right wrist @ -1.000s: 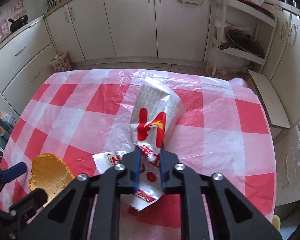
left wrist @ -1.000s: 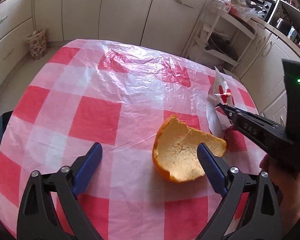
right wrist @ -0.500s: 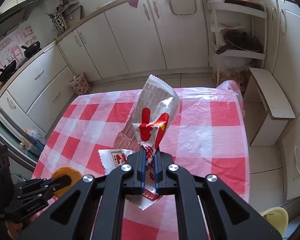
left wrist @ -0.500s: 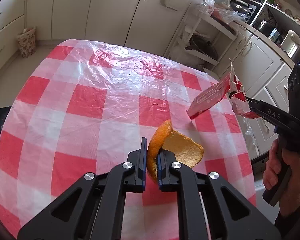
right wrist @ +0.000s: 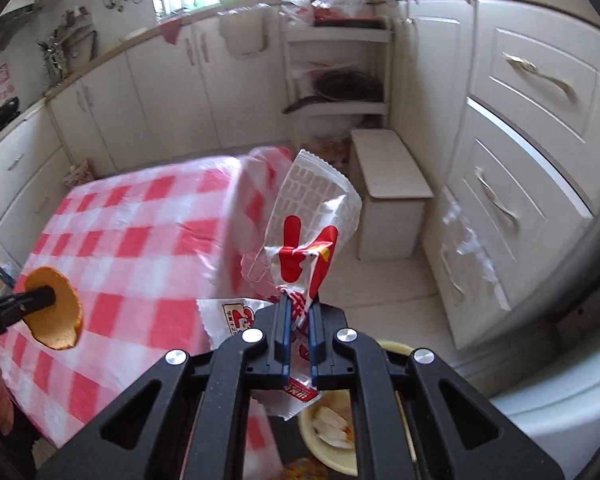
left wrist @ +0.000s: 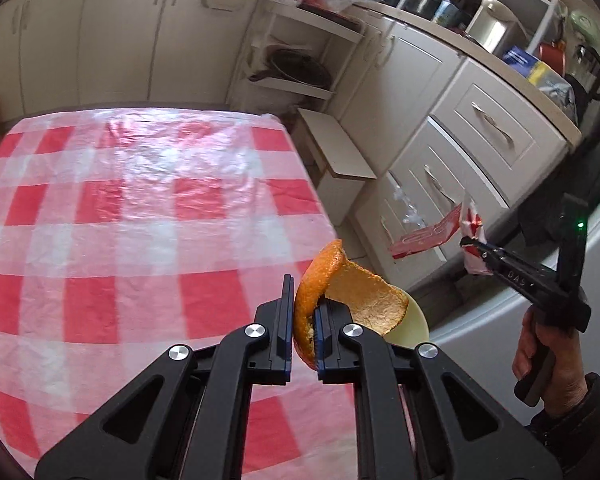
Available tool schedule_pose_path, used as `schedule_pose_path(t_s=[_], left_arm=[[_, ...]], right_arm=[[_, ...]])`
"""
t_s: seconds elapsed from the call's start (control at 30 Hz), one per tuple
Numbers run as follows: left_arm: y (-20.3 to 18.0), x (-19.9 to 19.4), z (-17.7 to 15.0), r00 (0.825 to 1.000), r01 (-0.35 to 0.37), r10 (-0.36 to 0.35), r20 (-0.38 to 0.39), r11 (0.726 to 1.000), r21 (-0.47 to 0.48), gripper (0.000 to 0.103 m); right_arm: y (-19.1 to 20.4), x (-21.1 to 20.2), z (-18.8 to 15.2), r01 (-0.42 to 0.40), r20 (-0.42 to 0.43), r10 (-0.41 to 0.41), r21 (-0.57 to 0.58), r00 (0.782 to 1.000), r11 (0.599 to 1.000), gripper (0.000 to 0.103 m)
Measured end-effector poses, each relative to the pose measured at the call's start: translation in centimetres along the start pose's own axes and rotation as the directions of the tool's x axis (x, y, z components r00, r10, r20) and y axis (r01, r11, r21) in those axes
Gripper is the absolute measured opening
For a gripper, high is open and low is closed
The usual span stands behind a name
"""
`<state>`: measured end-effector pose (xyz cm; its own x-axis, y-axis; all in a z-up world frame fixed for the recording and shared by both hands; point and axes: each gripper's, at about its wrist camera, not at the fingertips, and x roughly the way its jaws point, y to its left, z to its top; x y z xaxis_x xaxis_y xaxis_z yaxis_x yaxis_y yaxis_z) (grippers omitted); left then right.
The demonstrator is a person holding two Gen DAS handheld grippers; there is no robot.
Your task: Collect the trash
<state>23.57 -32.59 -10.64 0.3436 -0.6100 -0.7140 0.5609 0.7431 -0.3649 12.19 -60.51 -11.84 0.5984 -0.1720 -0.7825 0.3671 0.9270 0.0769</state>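
My left gripper (left wrist: 302,320) is shut on a large orange peel (left wrist: 356,296), held in the air past the right edge of the table (left wrist: 100,208). The peel also shows in the right wrist view (right wrist: 54,312), at the far left. My right gripper (right wrist: 299,328) is shut on a crumpled red and white snack wrapper (right wrist: 312,224), lifted off the table and held over the floor. In the left wrist view that gripper (left wrist: 470,245) and wrapper (left wrist: 432,236) hang at the right. A pale yellow bin (right wrist: 332,432) with scraps sits below my right gripper.
The table has a red and white checked plastic cloth. A white step stool (right wrist: 388,196) stands on the floor beyond the table. Cream cabinets and drawers (right wrist: 520,152) line the right side. A white appliance (left wrist: 520,312) is at lower right.
My left gripper shut on the orange peel and lifted it off the table to the right. My right gripper carried the wrapper up and to the right, off the table.
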Motion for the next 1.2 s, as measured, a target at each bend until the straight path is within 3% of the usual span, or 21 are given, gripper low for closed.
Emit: schedule_pose_path(t_s=[0.1,0.17,0.2,0.27,0.3,0.37,0.5,0.6,0.77,0.83,0.87,0.9,1.03,1.13,1.2], left_arm=[[-5.0,3.3,-0.8,0.998,0.041,-0.038,-0.048,0.998,0.046,0.008],[-7.8,5.4,-1.5,0.995,0.056,-0.051,-0.084,0.996,0.066,0.008],[-8.8,6.3,-1.8,0.994,0.057,-0.049,-0.1,0.996,0.075,0.008],[-10.9,8.3,-2.6,0.99,0.053,-0.039,-0.133,0.994,0.098,0.008],[-11.8,9.3,-3.1,0.988,0.046,-0.029,-0.154,0.993,0.105,0.008],[-13.2,11.4,-3.9,0.981,0.032,-0.009,-0.195,0.993,0.114,0.008],[-15.1,15.3,-5.2,0.966,-0.007,0.038,-0.254,0.992,0.123,0.008],[-17.0,17.4,-5.3,0.957,-0.055,0.094,-0.275,0.988,0.147,0.008],[-19.0,22.6,-5.8,0.915,-0.085,0.143,-0.378,0.982,0.166,0.01],[-19.3,24.4,-6.2,0.895,-0.078,0.143,-0.423,0.983,0.166,0.018],[-19.4,25.0,-6.4,0.888,-0.086,0.152,-0.434,0.982,0.169,0.029],[-19.5,25.0,-6.4,0.889,-0.087,0.153,-0.431,0.982,0.167,0.039],[-19.1,22.5,-6.0,0.915,-0.043,0.09,-0.393,0.991,0.126,0.044],[-18.0,18.2,-5.1,0.946,0.009,0.018,-0.324,0.997,0.081,0.05],[-16.6,13.8,-4.9,0.967,0.024,-0.011,-0.255,0.998,0.051,0.059]], right_arm=[[-3.2,4.5,-2.2,0.064,-0.175,-0.059,0.027,0.983,0.998,0.007],[-4.8,8.5,-3.8,0.066,-0.323,-0.049,0.043,0.945,0.997,0.008],[-5.5,10.6,-4.7,0.056,-0.403,-0.024,0.068,0.915,0.996,0.01],[-6.9,13.2,-6.1,0.061,-0.507,0.005,0.114,0.862,0.992,0.033],[-7.4,13.7,-6.3,0.077,-0.52,-0.004,0.119,0.854,0.99,0.056],[-8.2,13.3,-5.7,0.113,-0.506,-0.03,0.134,0.862,0.984,0.06],[-9.8,8.9,-2.6,0.139,-0.343,-0.059,0.213,0.937,0.967,0.074],[-10.4,5.9,-0.5,0.087,-0.208,-0.029,0.274,0.978,0.958,0.079],[-11.0,3.2,1.1,0.053,-0.049,-0.038,0.342,0.998,0.938,0.08],[-11.3,2.3,1.7,0.034,0.006,-0.039,0.371,0.999,0.928,0.082],[-11.5,2.0,2.1,0.026,0.024,-0.038,0.379,0.999,0.925,0.082],[-11.6,1.8,2.3,0.022,0.04,-0.04,0.386,0.998,0.922,0.082],[-11.5,1.3,3.1,0.0,0.079,-0.034,0.393,0.996,0.92,0.082],[-10.8,1.2,3.4,0.0,0.095,-0.039,0.378,0.995,0.926,0.082],[-10.0,0.8,3.5,0.007,0.105,-0.048,0.362,0.993,0.932,0.082]])
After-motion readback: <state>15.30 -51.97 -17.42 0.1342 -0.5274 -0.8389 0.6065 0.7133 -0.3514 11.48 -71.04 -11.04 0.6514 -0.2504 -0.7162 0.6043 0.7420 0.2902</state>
